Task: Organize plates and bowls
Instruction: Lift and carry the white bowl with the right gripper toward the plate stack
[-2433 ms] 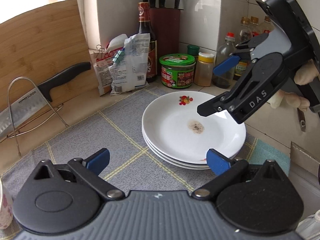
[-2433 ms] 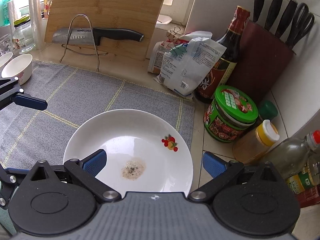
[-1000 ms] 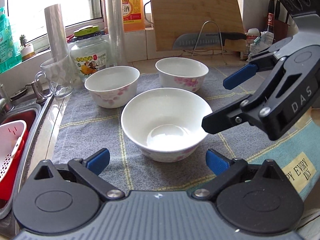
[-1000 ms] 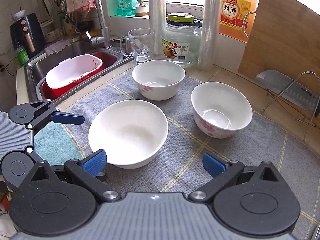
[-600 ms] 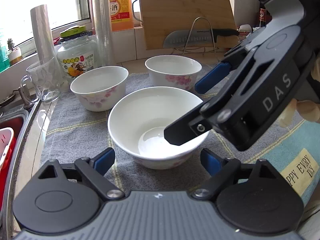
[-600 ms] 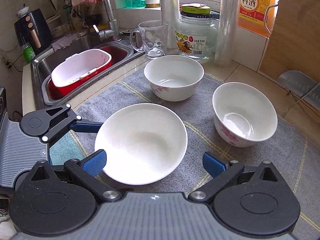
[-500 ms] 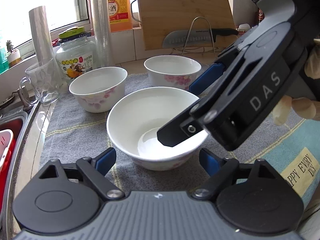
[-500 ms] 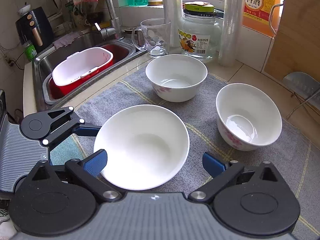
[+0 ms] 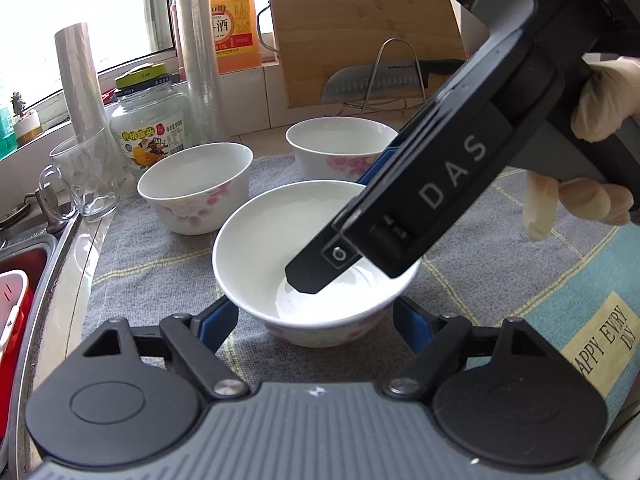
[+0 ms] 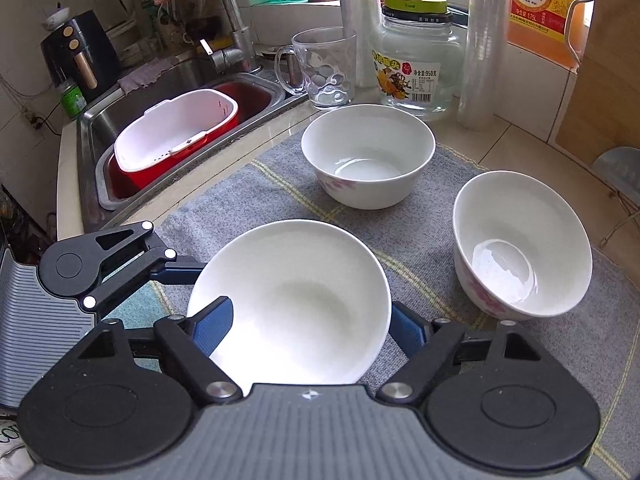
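Near bowl: a white ceramic bowl with pink flowers [image 9: 316, 264] sits on the grey woven mat with yellow lines [image 9: 160, 256], nearest both cameras.
Left gripper: the left gripper [image 9: 316, 320] has its blue-padded fingers [image 9: 216, 320] on either side of this bowl's lower wall; the jaws are closing, and whether the pads press the wall cannot be told.
Right gripper: the right gripper [image 10: 308, 326] straddles the near part of the same bowl, one blue pad [image 10: 212, 324] over the inside and the other outside the rim; its jaws are closing, and contact cannot be told.
Other bowls: a second flowered white bowl [image 10: 368, 156] stands far on the mat, and a third flowered white bowl [image 10: 520, 244] stands right of it, all three apart.
Hand: a gloved hand [image 9: 600, 152] holds the right gripper's handle.
Surroundings: a clear glass mug [image 10: 324, 68] and a lidded glass jar [image 10: 416, 60] stand beyond the mat; a steel sink [image 10: 180, 80] lies far left.
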The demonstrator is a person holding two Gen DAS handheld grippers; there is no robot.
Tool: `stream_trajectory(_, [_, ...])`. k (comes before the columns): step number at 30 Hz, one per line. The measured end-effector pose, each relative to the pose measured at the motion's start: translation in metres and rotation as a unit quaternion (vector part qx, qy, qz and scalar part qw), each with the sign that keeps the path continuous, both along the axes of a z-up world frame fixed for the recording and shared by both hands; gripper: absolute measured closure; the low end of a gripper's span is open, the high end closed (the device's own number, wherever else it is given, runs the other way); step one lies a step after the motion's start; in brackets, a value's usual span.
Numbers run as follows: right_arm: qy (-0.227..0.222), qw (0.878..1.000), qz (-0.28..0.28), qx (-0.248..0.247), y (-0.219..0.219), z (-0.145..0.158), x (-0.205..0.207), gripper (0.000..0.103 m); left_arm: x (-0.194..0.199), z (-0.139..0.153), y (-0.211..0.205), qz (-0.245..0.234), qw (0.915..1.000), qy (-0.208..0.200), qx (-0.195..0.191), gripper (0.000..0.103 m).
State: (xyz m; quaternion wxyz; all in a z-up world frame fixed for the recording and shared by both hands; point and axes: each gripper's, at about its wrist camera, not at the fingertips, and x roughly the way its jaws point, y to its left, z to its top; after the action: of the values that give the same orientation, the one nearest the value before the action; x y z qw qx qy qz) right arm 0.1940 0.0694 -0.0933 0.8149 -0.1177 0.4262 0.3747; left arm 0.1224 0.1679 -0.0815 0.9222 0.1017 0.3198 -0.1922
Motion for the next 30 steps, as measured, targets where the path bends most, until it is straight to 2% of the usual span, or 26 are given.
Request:
stream_trajectory(14, [0.010,1.000,-0.007,0.007,-0.002,0.002,0.001,0.019,0.001,0.007,-0.001,-0.009,0.9999,0.008,0.002,0.019])
stream_trajectory(30, [0.016,0.999,-0.036,0.025,-0.030,0.013,-0.011,0.019,-0.007,0.025,-0.024,-0.045,0.9989,0.011,0.010,0.019])
